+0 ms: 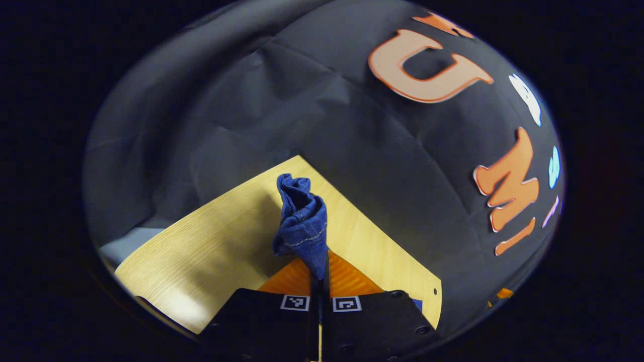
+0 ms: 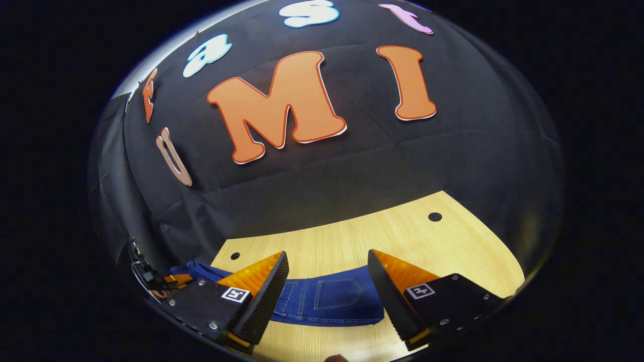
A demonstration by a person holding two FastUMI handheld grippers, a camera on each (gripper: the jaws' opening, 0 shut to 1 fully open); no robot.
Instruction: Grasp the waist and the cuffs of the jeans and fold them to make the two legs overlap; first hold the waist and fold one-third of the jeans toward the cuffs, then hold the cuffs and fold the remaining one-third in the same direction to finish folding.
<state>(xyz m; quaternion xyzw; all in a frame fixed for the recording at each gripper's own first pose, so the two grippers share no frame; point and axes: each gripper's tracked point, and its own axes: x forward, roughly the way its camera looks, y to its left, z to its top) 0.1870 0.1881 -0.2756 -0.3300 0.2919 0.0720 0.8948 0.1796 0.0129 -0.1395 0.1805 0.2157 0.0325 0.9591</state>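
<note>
**Left gripper pinches a bunch of denim; right gripper hangs open over the waist**

In the left gripper view, the left gripper [image 1: 320, 271] has its two fingers pressed together on a bunched fold of the dark blue denim jeans [image 1: 302, 221]. The cloth stands up from between the fingertips in a crumpled, twisted peak, with a line of pale stitching across it. Which part of the garment this is cannot be told from the bunch alone. Behind and below it lies the pale wooden tabletop [image 1: 211, 241], seen at a slant, with one corner pointing toward the black cloth wall [image 1: 282, 100]. A small dark hole sits near the table's right edge.

In the right gripper view, the right gripper [image 2: 328, 276] has its fingers spread wide apart, touching nothing. Between them and a little beyond, the jeans [image 2: 332, 299] lie flat on the tabletop [image 2: 402, 236], showing a back pocket with its stitched outline and seams beside it. The denim runs leftward behind the left-hand finger and on toward the table's edge, where a bit of another device [image 2: 151, 279] with wires shows at the rim of the view. Two dark round holes mark the table, one near the far left corner, one toward the far right. The black cloth wall rises behind the table.
</note>
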